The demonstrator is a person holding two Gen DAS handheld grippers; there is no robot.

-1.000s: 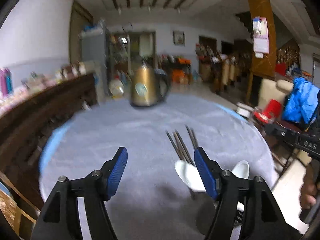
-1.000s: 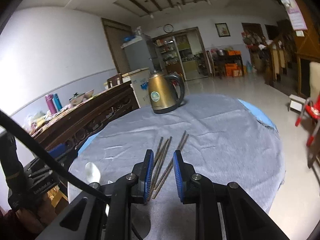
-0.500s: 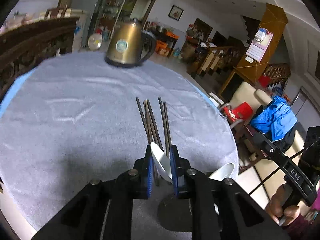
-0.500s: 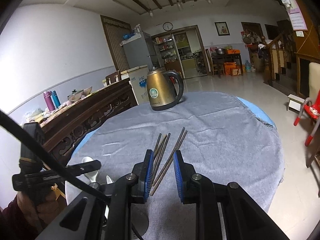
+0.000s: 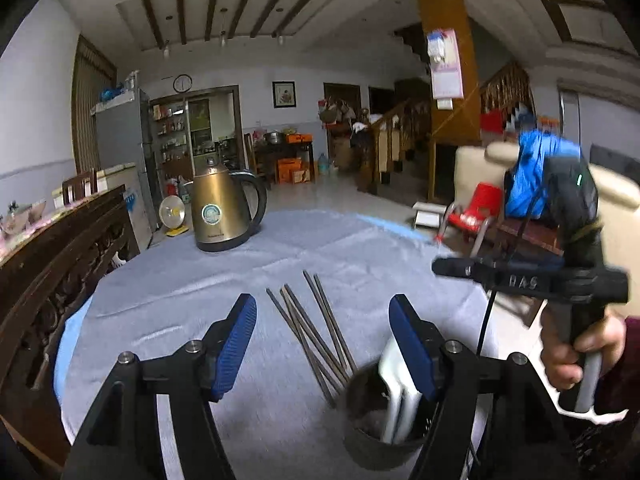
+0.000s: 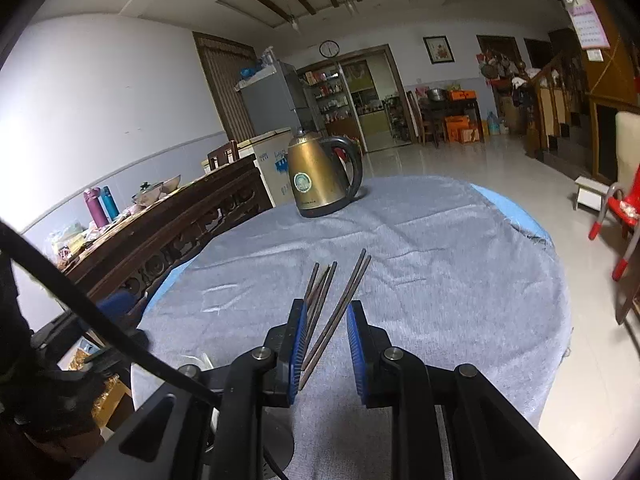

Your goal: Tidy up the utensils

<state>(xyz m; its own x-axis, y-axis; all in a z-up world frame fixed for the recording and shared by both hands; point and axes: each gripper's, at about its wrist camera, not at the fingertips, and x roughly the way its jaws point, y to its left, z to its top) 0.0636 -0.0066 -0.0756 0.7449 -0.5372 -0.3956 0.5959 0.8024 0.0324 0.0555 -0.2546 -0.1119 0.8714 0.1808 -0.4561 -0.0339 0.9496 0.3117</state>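
Several dark chopsticks (image 5: 316, 332) lie in a loose bundle on the grey tablecloth (image 5: 168, 304); they also show in the right wrist view (image 6: 336, 304). A dark metal cup (image 5: 376, 436) stands at their near end with white spoons (image 5: 396, 392) upright in it. My left gripper (image 5: 323, 344) is open and empty, above the cloth just behind the cup. My right gripper (image 6: 327, 354) is slightly open, its jaws on either side of the near ends of the chopsticks, not clamped on them.
A gold electric kettle (image 5: 224, 210) stands at the far side of the round table; it also shows in the right wrist view (image 6: 322, 178). A dark wooden sideboard (image 5: 52, 256) runs along the left. Chairs and a blue jacket (image 5: 536, 172) are to the right.
My left gripper held a white spoon half a second ago; now it is open and the spoon stands in the cup. My right gripper has opened a little around the chopsticks.
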